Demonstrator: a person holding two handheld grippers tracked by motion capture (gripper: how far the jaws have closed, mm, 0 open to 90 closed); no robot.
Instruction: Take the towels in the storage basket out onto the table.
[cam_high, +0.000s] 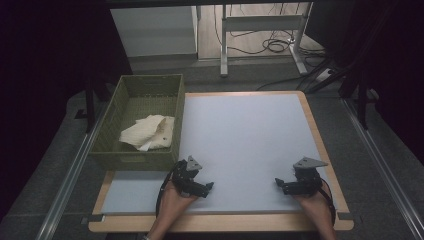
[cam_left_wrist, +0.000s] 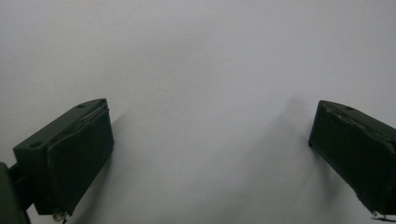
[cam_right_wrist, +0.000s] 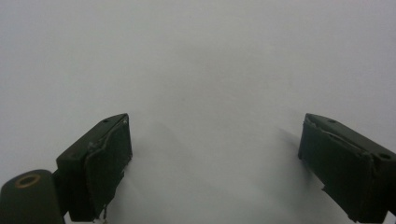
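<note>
Cloth is what your move turns on: the crumpled cream fabric (cam_high: 149, 132) lies in the woven olive-green rectangular basket (cam_high: 111, 120) just off the mat's left edge, up and left of your left gripper (cam_high: 208, 186), well apart from your right gripper (cam_high: 278, 182). Your left hand is clearly the nearer. The basket's long axis runs away from you; the cloth sits toward its near end. Both grippers rest low over the smooth pale grey mat (cam_high: 245, 135), jaws spread wide with nothing between them. The fabric looks soft and limp, so it will likely sag when pinched.
</note>
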